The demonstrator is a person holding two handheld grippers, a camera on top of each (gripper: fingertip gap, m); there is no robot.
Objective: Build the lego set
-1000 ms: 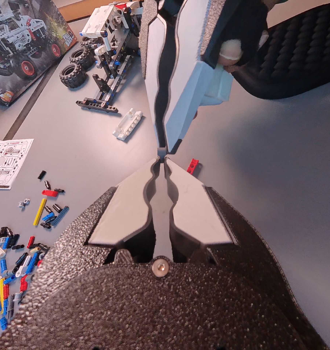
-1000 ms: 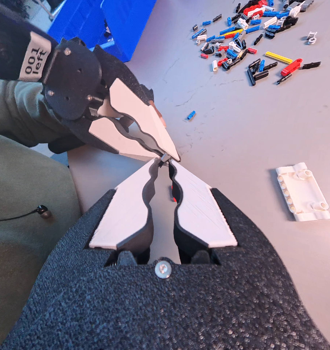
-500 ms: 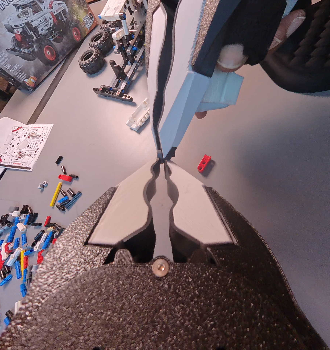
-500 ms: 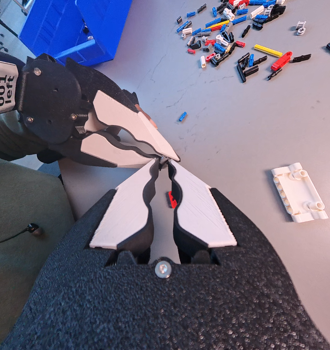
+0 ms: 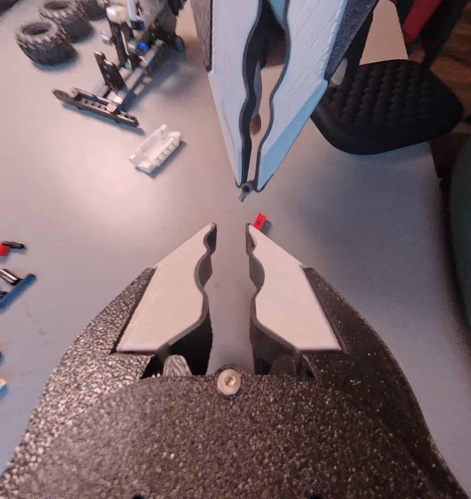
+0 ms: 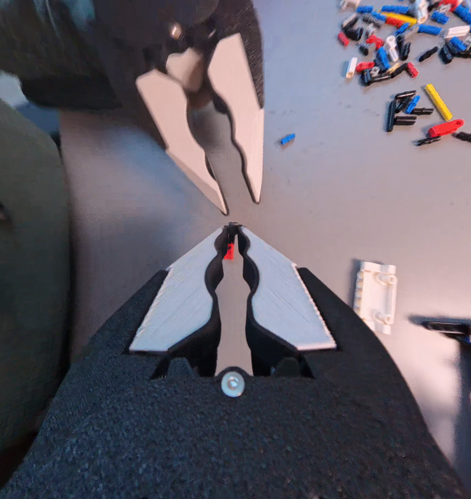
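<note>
Our right gripper [image 6: 231, 226] is pinched nearly closed on a small dark pin [image 6: 232, 228], held right at the fingertips. In the left wrist view the same gripper [image 5: 247, 187] comes down from above with the pin [image 5: 246, 188] sticking out between its tips, clear of the grey table [image 5: 337, 216].

Our left gripper [image 5: 231, 225] is parted, a clear gap between the tips, nothing in it and touching nothing. In the right wrist view it [image 6: 241, 208] sits just beyond the right tips, apart from them, also empty.

A small red brick [image 5: 260, 218] lies on the table just beside the left gripper's right fingertip; in the right wrist view we see it [image 6: 229, 251] through the gap between the right fingers, below the pin.

A white panel piece [image 5: 156, 152] lies on the table to the left of the right gripper; in the right wrist view it [image 6: 376, 294] is off to the right. Beyond it stands the partly built black chassis [image 5: 115, 89] with blue pins, and two loose black tyres [image 5: 43, 41] beside it, blurred.

Loose parts pile [image 6: 407, 35] sits far right in the right wrist view: blue, black, red and white pins; a yellow axle [image 6: 438, 101] and red beam [image 6: 445, 128] closer in, one stray blue pin [image 6: 287, 138] apart from the rest. A black chair seat [image 5: 385, 108] is past the table edge.
</note>
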